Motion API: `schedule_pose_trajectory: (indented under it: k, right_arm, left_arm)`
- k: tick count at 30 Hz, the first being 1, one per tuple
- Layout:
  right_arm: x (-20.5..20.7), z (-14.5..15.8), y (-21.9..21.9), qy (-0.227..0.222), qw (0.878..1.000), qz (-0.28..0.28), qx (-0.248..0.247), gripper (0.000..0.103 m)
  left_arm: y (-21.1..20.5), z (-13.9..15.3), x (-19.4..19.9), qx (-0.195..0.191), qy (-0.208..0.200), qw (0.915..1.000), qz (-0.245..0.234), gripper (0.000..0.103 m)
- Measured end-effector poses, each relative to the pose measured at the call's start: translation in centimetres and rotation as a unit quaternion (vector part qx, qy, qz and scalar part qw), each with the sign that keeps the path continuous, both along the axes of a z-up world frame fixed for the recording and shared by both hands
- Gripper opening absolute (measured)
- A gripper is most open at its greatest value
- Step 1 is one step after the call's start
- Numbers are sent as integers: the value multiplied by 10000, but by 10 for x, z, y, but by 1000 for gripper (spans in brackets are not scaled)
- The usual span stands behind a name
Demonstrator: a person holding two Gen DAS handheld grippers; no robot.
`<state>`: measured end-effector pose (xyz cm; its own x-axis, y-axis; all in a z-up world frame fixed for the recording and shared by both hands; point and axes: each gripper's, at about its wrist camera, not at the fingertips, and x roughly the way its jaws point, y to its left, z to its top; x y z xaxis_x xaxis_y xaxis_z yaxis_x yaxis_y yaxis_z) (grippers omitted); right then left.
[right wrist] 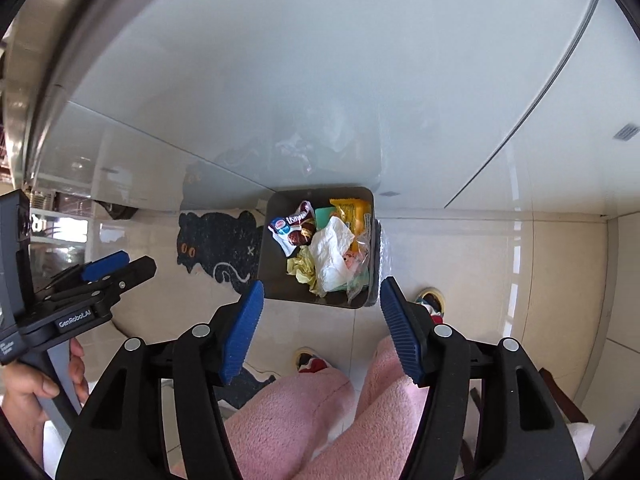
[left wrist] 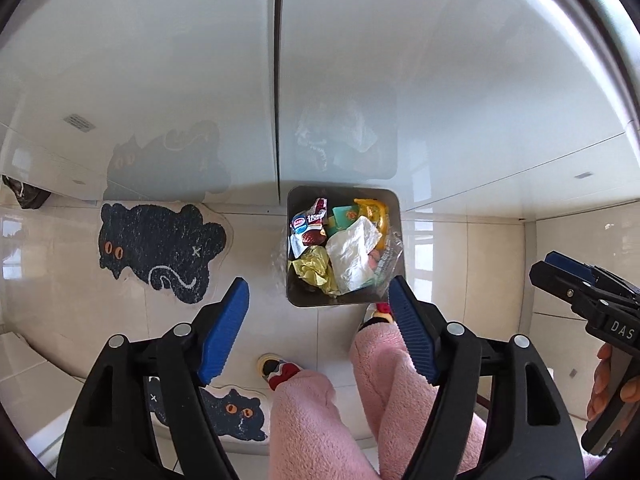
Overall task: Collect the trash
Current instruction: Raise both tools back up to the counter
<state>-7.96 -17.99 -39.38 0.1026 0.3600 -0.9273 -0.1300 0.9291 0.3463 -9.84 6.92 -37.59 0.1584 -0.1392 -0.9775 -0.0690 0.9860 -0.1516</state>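
Note:
A dark square trash bin [left wrist: 390, 196] stands on the tiled floor against a white cabinet; it also shows in the right wrist view [right wrist: 276, 284]. It holds a crumpled white tissue [left wrist: 354, 254], yellow paper [left wrist: 314, 270], a snack wrapper [left wrist: 314, 222], an orange packet [left wrist: 374, 210] and clear plastic. The tissue [right wrist: 330, 256] and the orange packet [right wrist: 352, 212] show in the right wrist view too. My left gripper [left wrist: 318, 312] is open and empty, high above the bin's near edge. My right gripper [right wrist: 320, 312] is open and empty, also above the bin.
A black cat-shaped mat [left wrist: 160, 246] lies left of the bin, a second one [left wrist: 232, 412] nearer me. The person's pink-trousered legs [left wrist: 320, 420] and slippered feet [left wrist: 278, 368] stand below the grippers. White cabinet doors [left wrist: 160, 80] rise behind the bin.

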Motion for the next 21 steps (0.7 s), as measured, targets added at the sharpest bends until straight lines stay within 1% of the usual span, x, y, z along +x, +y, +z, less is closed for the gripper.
schedule_pose_trajectory:
  k: [2,4,8,10,12,16,19,21]
  right_arm:
    - [-3,33,-8,-277,9996,32,25,67]
    - [-4,64,-16,-539,9985,20,64,68]
    - [2,123,-34,-1102,9938,-35,153,73]
    - [7,153,-43,-1448,9894,-16,144,74]
    - [16,175,-52,-1730,9849,19,106,74]
    - [46,207,-73,-2047,9788,-50,70,74]
    - [70,221,-88,-2286,9735,-82,-52,74]
    - [88,227,-95,-2353,9718,-121,-120,74]
  left_arm:
    - [-5,28,-5,-39,-208,9998,27,77]
    - [-13,55,-8,-68,-410,9991,9,79]
    - [-29,112,-3,-218,-832,9963,-61,82]
    - [-38,140,4,-229,-1075,9938,-140,82]
    - [-48,164,14,-273,-1287,9911,-218,83]
    - [-67,203,45,-434,-1609,9857,-244,82]
    - [-83,226,71,-335,-1845,9819,-272,82]
    - [-93,236,92,-278,-1976,9796,-242,83]
